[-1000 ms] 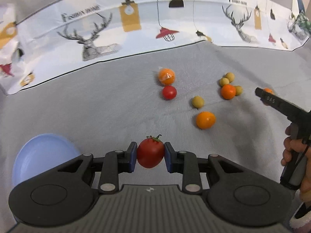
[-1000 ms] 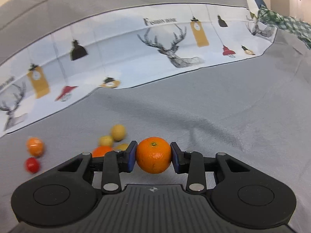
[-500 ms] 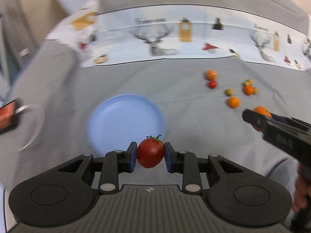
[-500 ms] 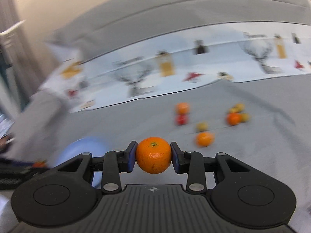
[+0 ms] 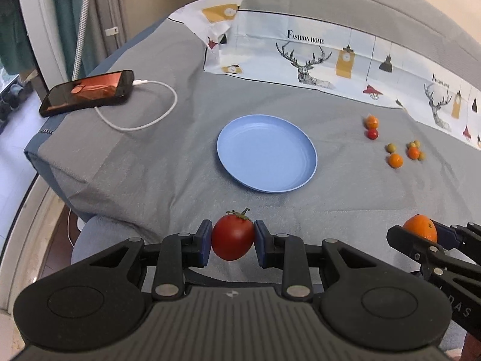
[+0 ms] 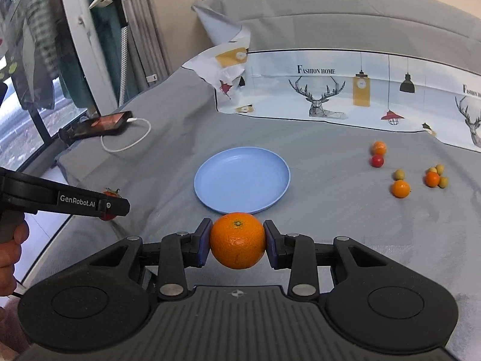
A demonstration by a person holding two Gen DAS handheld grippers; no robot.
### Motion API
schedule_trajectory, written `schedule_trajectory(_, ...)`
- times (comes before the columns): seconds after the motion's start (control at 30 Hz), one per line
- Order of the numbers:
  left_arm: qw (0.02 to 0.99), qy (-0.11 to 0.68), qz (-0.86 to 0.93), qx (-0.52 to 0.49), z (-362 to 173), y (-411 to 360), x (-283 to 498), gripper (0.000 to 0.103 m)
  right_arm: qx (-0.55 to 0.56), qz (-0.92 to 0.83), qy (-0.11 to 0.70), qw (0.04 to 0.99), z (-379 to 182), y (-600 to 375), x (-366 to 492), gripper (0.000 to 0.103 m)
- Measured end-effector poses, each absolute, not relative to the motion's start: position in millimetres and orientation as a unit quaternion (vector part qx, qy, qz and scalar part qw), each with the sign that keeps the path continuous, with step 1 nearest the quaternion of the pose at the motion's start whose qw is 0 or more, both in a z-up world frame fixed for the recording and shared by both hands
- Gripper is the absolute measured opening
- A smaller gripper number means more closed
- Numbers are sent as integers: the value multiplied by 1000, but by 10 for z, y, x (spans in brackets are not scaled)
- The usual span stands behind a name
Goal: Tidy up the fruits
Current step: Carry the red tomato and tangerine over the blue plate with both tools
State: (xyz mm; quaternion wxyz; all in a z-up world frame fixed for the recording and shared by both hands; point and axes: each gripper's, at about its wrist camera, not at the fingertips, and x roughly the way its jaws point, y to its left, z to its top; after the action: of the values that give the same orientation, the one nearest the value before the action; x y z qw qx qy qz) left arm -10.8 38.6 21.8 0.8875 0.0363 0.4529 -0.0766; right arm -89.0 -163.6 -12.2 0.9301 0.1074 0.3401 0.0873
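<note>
The blue plate [image 5: 267, 153] lies bare on the grey bed; loose fruits [image 5: 395, 160] sit well right of it. Nearer than it, the right gripper [image 6: 237, 240] pinches an orange [image 6: 237, 240], the left gripper [image 5: 233, 240] a tomato [image 5: 233, 240] — only the right view shows the person's hand [image 6: 9, 252].

At the upper left of the frame, a black phone [image 5: 87, 93] lies on the grey bedsheet [image 5: 168, 162], with a white cable [image 5: 144, 114] plugged in. A deer-print pillowcase [image 5: 315, 57] lies across the top.

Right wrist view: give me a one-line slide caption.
Right gripper holds an orange short of the empty blue plate; left gripper brings a tomato alongside.
</note>
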Motion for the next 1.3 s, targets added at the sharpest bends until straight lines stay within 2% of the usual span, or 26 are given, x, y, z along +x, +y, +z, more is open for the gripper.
schedule_trajectory(0.27, 896, 435, -86, 23, 284, 447, -110, 33, 83, 77, 339, 934, -68, -1543, -889, 38)
schedule_trajectory(0.77, 888, 452, -79, 10, 182, 525, 118, 33, 68, 76, 366, 925, -172, -1443, -672, 38)
schedule_trajectory(1.3, 876, 472, -88, 42, -19, 206, 865, 33, 79, 62, 382, 919, -424, -1583, -106, 38)
